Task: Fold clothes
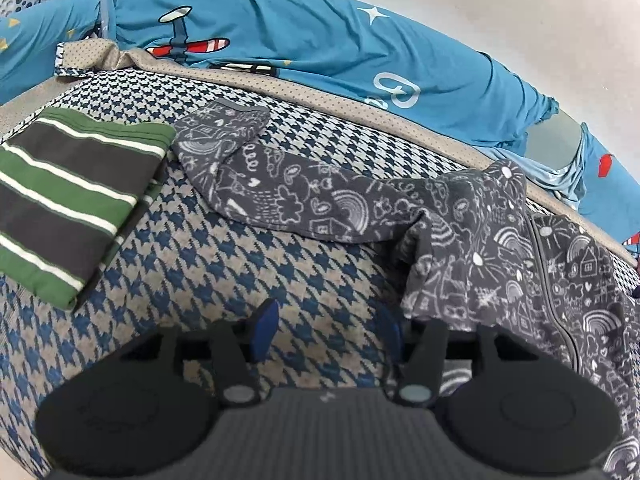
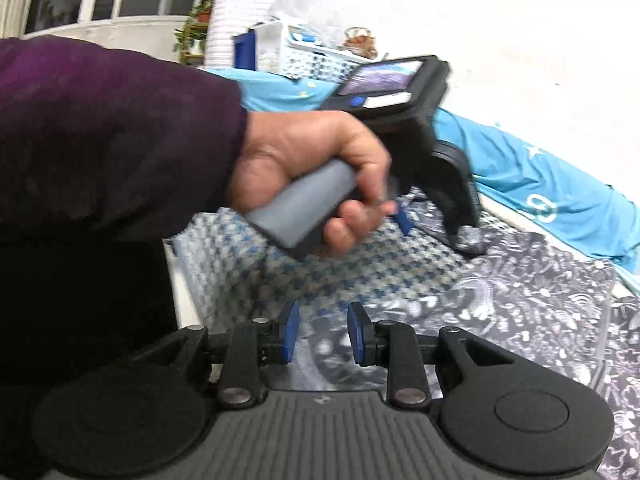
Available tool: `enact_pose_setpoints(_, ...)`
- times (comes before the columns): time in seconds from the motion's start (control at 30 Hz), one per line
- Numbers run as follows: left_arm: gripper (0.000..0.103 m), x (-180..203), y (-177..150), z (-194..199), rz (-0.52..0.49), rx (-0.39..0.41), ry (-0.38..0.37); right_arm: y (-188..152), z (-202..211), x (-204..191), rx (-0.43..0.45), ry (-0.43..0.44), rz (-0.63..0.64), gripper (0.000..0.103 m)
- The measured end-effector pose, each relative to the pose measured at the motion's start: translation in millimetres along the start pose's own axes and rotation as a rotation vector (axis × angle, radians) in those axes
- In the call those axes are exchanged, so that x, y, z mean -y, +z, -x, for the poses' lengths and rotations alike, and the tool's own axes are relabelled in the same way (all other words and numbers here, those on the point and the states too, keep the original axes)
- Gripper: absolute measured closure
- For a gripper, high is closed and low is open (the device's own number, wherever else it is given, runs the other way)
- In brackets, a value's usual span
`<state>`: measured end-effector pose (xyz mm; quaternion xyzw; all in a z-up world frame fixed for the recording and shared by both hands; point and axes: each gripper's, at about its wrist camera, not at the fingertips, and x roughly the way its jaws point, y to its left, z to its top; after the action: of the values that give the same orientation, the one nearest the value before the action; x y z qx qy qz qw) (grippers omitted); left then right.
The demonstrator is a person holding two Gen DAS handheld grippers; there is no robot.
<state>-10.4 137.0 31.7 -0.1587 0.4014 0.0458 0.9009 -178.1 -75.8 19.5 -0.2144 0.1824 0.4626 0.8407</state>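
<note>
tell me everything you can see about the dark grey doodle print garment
The dark grey garment is soft knit, printed with white doodles of rainbows, houses and hearts. A zip runs down its body, and one cuffed sleeve stretches left toward the folded striped top. It lies rumpled and unfolded on the houndstooth cloth, not gripped.

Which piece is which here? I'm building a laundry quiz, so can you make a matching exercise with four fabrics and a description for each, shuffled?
Things:
1. striped garment
2. doodle-print garment
3. blue airplane-print garment
4. houndstooth cloth

Descriptions:
A. spread under the others as the work surface
B. folded, green and dark grey with white lines
C. lying at the back, bright blue
D. unfolded, dark grey with white drawings, a sleeve stretched out

Pairs: 1-B, 2-D, 3-C, 4-A
</note>
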Motion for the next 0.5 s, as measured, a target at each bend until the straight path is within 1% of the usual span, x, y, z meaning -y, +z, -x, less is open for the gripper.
enact_pose_setpoints(0.07,0.049,-1.4,0.2,1.5,0.005,0.004,0.014,0.2,-6.7,5.4,-0.007,-0.030,0.003,0.078)
enact_pose_setpoints(0.17,0.045,-3.8,1.9,4.2,0.018,0.019,0.031,4.7,-17.4,15.9,-0.010,-0.061,0.002,0.078)
enact_pose_setpoints(0.3,0.037,-5.8,3.7,7.6,0.032,0.033,0.034,11.5,-31.5,34.3,-0.018,-0.095,-0.024,0.078)
enact_pose_setpoints(0.4,0.037,-4.1,4.7,8.9,0.026,0.040,0.037,16.7,-41.2,48.3,-0.024,-0.120,-0.046,0.078)
enact_pose_setpoints(0.5,0.034,-2.7,5.8,10.8,0.025,0.049,0.037,24.8,-51.7,59.0,-0.013,-0.135,-0.025,0.078)
